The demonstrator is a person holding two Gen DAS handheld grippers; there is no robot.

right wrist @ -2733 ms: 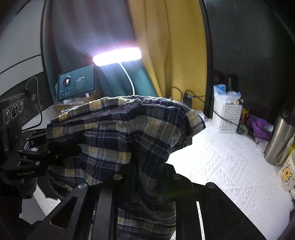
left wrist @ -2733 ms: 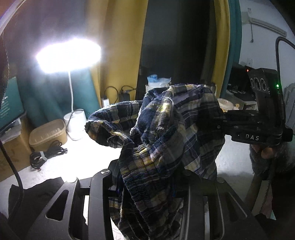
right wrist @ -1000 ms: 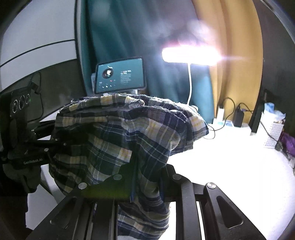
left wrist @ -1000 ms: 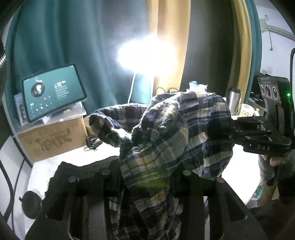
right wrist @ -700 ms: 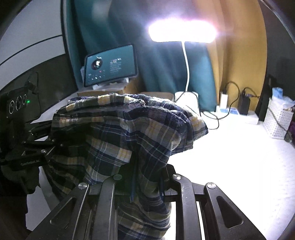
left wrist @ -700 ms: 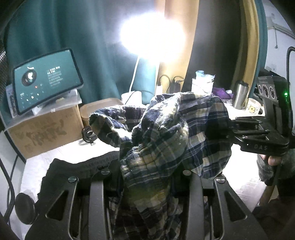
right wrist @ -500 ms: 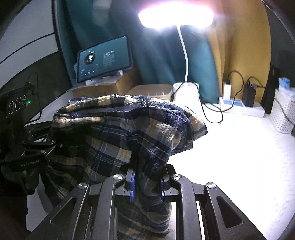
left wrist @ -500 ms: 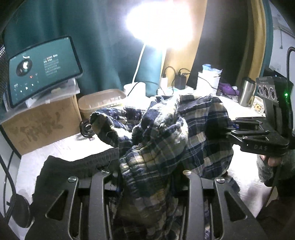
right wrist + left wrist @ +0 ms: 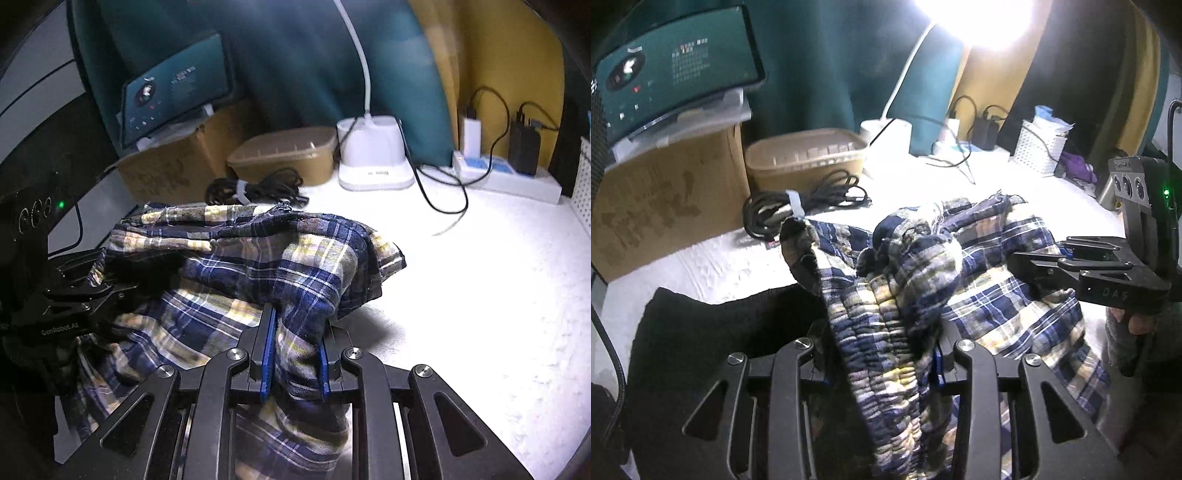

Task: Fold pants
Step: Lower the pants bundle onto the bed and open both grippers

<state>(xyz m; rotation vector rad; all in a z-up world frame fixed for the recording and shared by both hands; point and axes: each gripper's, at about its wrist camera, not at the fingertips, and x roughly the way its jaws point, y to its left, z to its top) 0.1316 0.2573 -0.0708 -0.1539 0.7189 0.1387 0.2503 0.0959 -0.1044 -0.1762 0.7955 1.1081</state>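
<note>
The plaid pants (image 9: 990,280) in blue, yellow and white hang bunched between my two grippers, low over the white table (image 9: 480,295). My left gripper (image 9: 882,354) is shut on the gathered elastic waistband. My right gripper (image 9: 293,350) is shut on another fold of the plaid pants (image 9: 280,258), blue pads pressing the cloth. Each gripper shows in the other's view: the right gripper (image 9: 1034,269) at the right, the left gripper (image 9: 107,284) at the left. The lower cloth seems to reach the table.
A dark garment (image 9: 701,332) lies at the left of the table. Behind stand a cardboard box (image 9: 665,206) with a tablet (image 9: 676,70), a tan container (image 9: 809,162), coiled black cable (image 9: 798,206), a lamp base (image 9: 373,162), a power strip (image 9: 506,177) and a white basket (image 9: 1039,147).
Both grippers have come down toward the table with the pants still held; the views tilt downward, so the lamp head leaves the top and more table surface shows.
</note>
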